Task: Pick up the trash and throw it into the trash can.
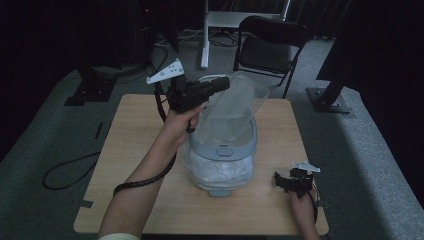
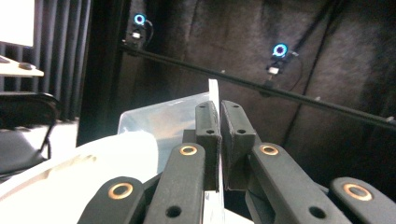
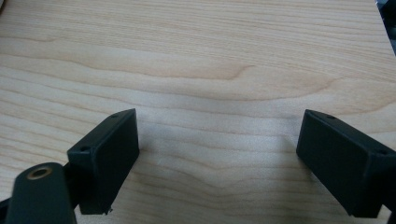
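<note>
— Wood-grain tabletop (image 1: 150, 125), dim room: what happening at centre?
— Sitting mid-table, rounded grey-rimmed white bin (image 1: 223, 150), lined with thin clear plastic bag (image 1: 235, 102), bag billowing up above rim.
— Left gripper (image 1: 220, 84)?
— Hovering raised over bin's far left edge, jaws pinched tight on bag's upper edge; sheet standing up between pads (image 2: 208, 126) in left gripper view.
— Right gripper (image 1: 286, 181)?
— Resting low near table's front right corner, well apart from bin, jaws spread wide, gripping nothing.
</note>
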The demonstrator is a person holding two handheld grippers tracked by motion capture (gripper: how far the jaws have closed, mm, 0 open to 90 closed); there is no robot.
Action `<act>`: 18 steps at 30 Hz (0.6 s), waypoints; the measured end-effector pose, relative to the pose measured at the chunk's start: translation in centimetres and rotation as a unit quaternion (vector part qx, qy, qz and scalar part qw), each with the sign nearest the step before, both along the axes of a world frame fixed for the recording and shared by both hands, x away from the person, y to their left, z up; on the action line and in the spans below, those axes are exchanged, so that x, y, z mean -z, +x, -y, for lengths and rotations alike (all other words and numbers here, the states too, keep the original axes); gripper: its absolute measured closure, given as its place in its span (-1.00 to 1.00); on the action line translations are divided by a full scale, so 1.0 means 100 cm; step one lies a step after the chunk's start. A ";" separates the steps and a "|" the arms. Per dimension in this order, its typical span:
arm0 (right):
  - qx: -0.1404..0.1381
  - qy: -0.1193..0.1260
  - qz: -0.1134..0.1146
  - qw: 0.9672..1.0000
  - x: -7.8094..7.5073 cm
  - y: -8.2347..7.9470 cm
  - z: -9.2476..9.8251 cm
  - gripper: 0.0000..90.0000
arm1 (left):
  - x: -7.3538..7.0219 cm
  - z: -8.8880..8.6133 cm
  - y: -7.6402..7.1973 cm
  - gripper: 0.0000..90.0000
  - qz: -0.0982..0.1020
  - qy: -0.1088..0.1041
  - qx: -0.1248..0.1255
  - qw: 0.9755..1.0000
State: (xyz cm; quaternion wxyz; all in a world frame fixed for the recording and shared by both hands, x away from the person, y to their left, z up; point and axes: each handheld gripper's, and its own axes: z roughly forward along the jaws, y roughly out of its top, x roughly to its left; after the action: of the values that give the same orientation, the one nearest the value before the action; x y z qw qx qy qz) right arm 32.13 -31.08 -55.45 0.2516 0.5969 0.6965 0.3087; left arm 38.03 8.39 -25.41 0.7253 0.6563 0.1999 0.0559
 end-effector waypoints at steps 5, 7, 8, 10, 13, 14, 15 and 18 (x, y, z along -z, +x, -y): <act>0.000 -0.001 0.000 1.000 0.000 0.000 0.000 -0.72 | 0.004 -0.001 0.003 0.41 0.012 0.021 -0.027 0.999; 0.000 -0.001 0.000 1.000 0.000 0.000 0.000 -0.72 | 0.003 -0.002 0.003 0.00 0.013 0.035 -0.033 0.999; 0.000 -0.001 0.000 1.000 0.000 0.000 0.000 -0.72 | 0.002 -0.004 0.003 -0.08 0.009 0.039 -0.036 0.999; 0.000 -0.003 0.000 1.000 0.000 0.000 -0.001 -0.72 | 0.002 -0.006 0.004 -0.28 -0.001 0.049 -0.036 0.998; 0.000 -0.002 0.000 1.000 0.000 0.000 0.000 -0.72 | 0.004 -0.009 0.004 -0.43 -0.015 0.055 -0.037 0.998; 0.000 -0.002 0.000 1.000 0.000 0.000 0.000 -0.72 | 0.005 -0.010 0.004 -0.54 -0.023 0.067 -0.039 0.997; 0.000 -0.002 0.000 1.000 0.000 0.000 0.000 -0.72 | 0.006 -0.011 0.004 -0.61 -0.025 0.071 -0.038 0.996; 0.000 -0.003 -0.001 1.000 0.000 0.000 -0.001 -0.72 | 0.011 -0.015 0.003 -0.77 -0.028 0.092 -0.046 0.994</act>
State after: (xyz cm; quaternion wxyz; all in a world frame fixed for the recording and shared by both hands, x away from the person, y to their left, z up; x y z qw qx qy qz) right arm 32.14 -31.02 -55.46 0.2528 0.5965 0.6975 0.3064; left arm 38.31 9.90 -26.50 0.6526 0.7117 0.2444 0.0886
